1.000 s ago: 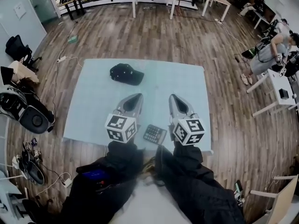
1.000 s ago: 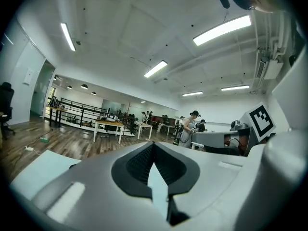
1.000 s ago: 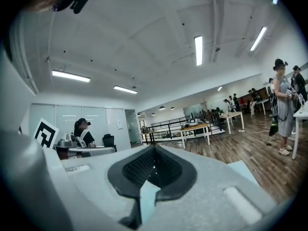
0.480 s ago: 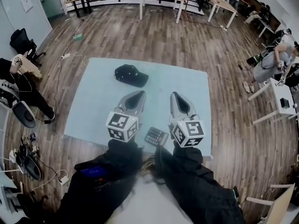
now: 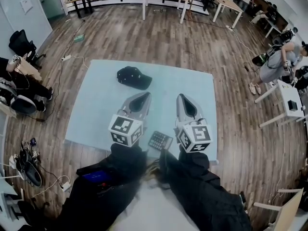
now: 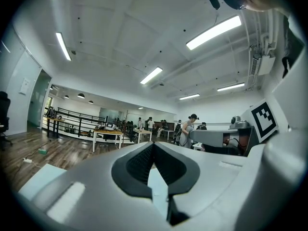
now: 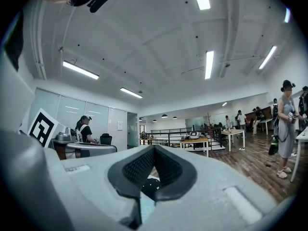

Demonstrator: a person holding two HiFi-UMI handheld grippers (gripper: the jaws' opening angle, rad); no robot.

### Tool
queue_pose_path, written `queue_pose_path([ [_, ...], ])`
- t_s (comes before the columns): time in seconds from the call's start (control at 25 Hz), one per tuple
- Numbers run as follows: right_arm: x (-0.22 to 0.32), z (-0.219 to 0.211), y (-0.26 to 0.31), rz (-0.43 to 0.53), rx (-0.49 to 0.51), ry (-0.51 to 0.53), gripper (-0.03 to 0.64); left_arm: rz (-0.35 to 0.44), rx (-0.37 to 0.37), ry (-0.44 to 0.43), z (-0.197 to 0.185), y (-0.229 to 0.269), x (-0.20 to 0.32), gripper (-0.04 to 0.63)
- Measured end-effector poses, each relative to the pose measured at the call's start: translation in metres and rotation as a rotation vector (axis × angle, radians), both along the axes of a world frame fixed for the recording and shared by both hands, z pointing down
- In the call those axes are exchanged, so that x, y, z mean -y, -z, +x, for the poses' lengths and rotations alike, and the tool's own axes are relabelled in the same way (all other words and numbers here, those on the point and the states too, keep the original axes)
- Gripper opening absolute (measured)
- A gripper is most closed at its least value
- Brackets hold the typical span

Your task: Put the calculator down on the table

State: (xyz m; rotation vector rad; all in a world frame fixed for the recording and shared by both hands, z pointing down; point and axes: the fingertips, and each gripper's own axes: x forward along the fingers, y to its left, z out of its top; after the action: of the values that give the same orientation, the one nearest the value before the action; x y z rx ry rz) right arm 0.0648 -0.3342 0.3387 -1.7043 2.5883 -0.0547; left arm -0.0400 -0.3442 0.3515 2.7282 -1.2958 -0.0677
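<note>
Both tools are empty on my feed. Left gripper [image 6: 154, 144] has its jaws pressed together with nothing between them. Right gripper [image 7: 154, 148] is the same, pads meeting tip to tip. Calculator [image 5: 160, 140] lies flat on the pale blue table [image 5: 96, 109] at its 6 o'clock edge, between the left cube [image 5: 125, 130] and right cube [image 5: 195, 137]. Its key print is too small for me to read. Black cap [image 5: 134, 77] sits at 11 o'clock from it, well apart. The cubes carry black-and-white square markers.
</note>
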Motion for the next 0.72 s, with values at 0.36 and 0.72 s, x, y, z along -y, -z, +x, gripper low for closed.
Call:
queue_pose_path([
  [0.36,0.0022,0.0060,-0.0050,-0.027,-0.001,-0.024,-0.006,-0.001,0.007,0.003,0.0002,-0.0015,0.0005,0.000],
  [0.72,0.0008,0.0080,-0.0064,-0.024,0.000,-0.029,-0.006,-0.007,0.010,0.003,0.0036,-0.0059,-0.0012,0.000],
])
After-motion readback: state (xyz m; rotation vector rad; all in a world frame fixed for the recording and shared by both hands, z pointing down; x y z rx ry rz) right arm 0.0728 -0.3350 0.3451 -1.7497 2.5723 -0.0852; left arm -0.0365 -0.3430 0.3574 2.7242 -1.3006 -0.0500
